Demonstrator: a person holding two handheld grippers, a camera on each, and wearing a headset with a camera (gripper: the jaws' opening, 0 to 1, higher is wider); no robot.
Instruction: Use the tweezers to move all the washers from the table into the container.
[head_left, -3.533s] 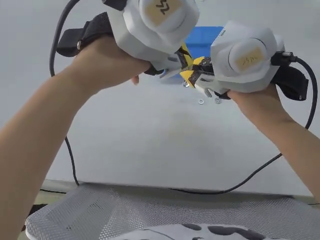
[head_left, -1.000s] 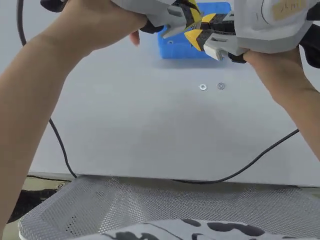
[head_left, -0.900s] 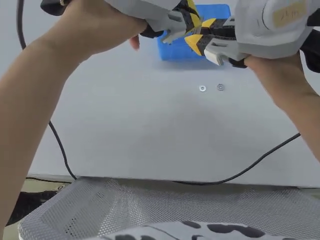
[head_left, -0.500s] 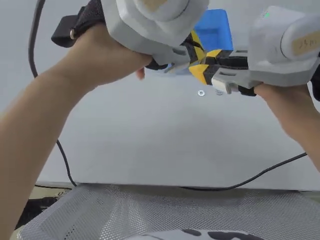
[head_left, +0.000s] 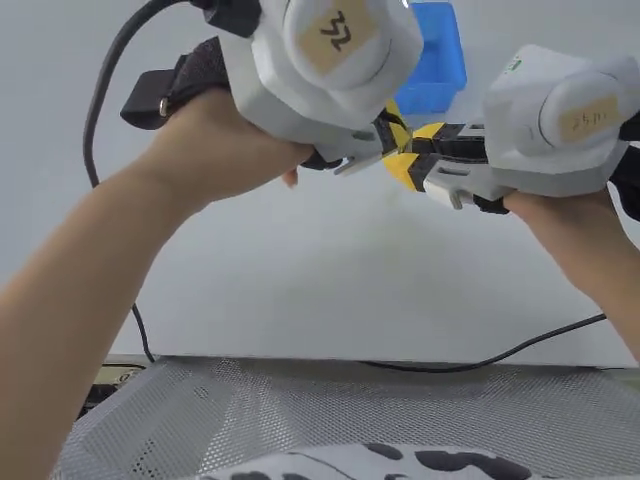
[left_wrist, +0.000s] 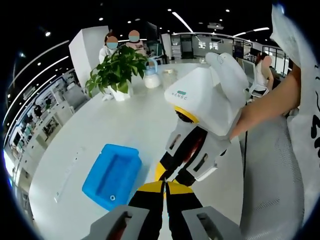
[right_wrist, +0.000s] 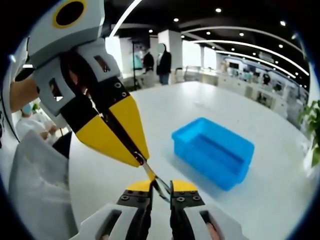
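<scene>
Bright blue container (head_left: 432, 60) on a white surface (head_left: 300, 290); fingers (right_wrist: 117, 127) yellow and black; cable (head_left: 100, 90) black.

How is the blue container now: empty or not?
Not empty: the left gripper view shows one washer lying inside the container, near a corner.

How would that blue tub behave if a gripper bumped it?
The blue tub looks like thin plastic, with one small washer seen inside, so it is probably light. On the smooth white table it would likely slide rather than stay put. Being low and wide, it seems unlikely to tip.
</scene>
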